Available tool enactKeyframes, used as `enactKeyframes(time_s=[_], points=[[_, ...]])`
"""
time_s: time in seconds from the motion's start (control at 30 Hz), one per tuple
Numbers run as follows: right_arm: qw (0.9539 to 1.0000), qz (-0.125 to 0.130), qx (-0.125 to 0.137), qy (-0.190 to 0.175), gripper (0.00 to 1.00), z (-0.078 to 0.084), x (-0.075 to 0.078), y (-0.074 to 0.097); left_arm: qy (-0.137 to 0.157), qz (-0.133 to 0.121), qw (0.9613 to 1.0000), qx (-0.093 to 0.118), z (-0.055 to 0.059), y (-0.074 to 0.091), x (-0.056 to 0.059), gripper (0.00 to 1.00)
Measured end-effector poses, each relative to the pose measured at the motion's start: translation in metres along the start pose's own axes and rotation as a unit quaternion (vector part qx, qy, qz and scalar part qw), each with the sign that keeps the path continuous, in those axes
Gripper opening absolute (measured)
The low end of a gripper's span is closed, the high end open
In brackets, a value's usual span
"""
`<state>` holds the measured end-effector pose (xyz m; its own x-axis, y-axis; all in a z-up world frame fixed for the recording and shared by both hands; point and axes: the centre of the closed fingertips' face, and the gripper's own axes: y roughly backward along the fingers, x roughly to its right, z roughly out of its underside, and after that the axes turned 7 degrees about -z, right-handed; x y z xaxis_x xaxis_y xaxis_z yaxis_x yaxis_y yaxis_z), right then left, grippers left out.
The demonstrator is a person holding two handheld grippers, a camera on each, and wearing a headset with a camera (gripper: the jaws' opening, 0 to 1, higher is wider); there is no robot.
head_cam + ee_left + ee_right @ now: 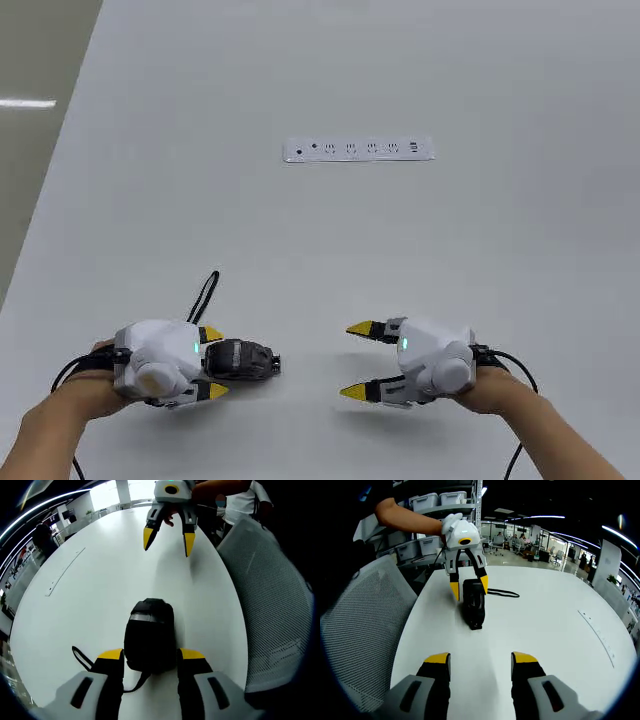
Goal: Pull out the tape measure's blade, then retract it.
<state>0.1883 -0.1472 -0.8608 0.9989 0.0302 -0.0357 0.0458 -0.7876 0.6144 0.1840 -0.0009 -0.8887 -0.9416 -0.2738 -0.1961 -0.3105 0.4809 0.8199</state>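
With the left hand-held gripper (215,362) pinching the tape measure (245,360) near the surface (420,250)'s near edge, align the spread right hand-held gripper (355,360) squarely with its front.

Between the left gripper (215,362) and the right gripper (354,360) the white table (480,230) has free room. The tape measure (243,360) blocks the left jaws. Its black strap (205,295) lies toward 11 o'clock from it. A power strip (358,150) lies far off at 12 o'clock. A mesh chair (270,595) stands beside the table.
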Motion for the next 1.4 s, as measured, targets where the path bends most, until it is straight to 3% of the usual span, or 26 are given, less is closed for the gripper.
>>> enactKeyframes(time_s=[0.57, 0.87, 1.1, 1.4], points=[[0.9997, -0.018, 0.018, -0.005, 0.42, -0.011, 0.006, -0.030, -0.027, -0.002, 0.9996, -0.006, -0.002, -0.011, -0.002, 0.32], [0.9993, -0.029, 0.023, 0.002, 0.39, -0.019, 0.004, -0.054, -0.024, -0.008, 0.9996, -0.012, 0.000, -0.011, -0.003, 0.31], [0.9988, -0.038, 0.030, 0.008, 0.31, -0.026, 0.000, -0.073, -0.014, -0.014, 0.9997, -0.011, 0.001, -0.012, -0.004, 0.30], [0.9986, -0.044, 0.027, 0.016, 0.24, -0.023, 0.002, -0.087, -0.003, -0.010, 0.9999, -0.003, 0.001, -0.012, -0.004, 0.30]])
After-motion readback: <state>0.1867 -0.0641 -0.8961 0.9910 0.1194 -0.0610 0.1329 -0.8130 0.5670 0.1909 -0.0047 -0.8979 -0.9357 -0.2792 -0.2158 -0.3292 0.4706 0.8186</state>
